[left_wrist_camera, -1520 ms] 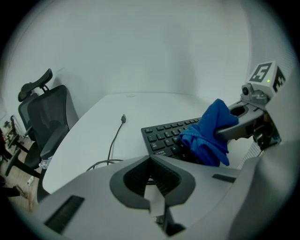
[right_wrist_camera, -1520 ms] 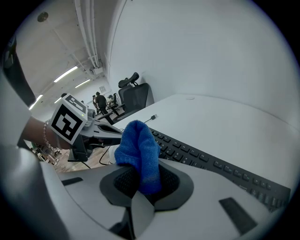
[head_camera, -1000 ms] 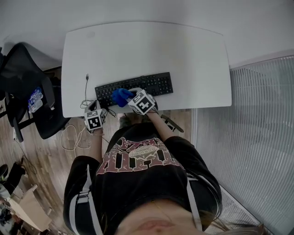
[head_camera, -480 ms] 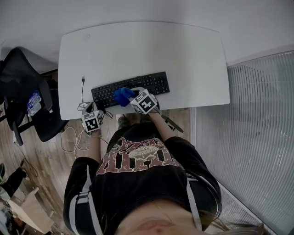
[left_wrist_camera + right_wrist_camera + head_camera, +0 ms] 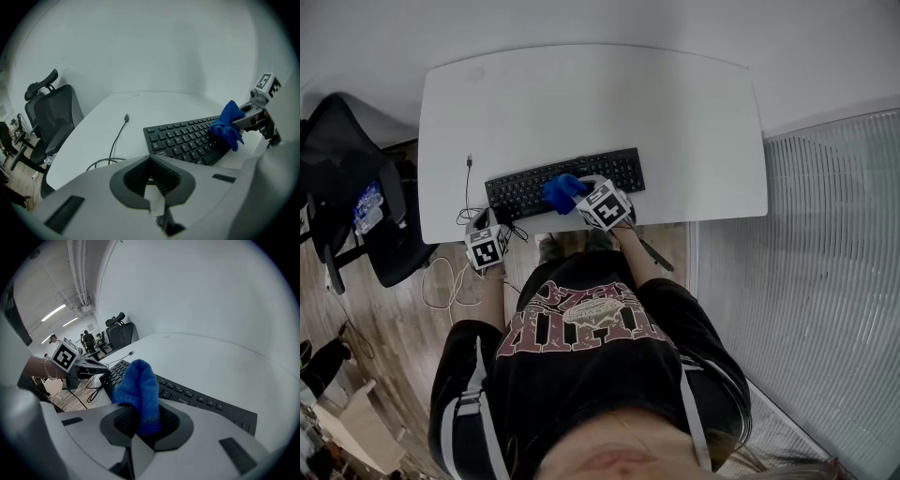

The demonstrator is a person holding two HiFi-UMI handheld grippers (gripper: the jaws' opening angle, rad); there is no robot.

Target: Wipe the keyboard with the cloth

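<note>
The letters on the long black keyboard (image 5: 565, 184) are too small to read. The right claw (image 5: 140, 420) is clamped on the fuzzy blue cloth (image 5: 137, 387), which hangs down on the middle keys. The left claw (image 5: 151, 161) is closed on nothing. It sits at the white counter's (image 5: 675, 122) near edge, left of the keyboard, by a thin black cable (image 5: 117, 136).

table (image 5: 581, 94) far half: open | keyboard (image 5: 525, 192) along near edge | cable (image 5: 470, 183) left | chair (image 5: 342, 159) off left end
</note>
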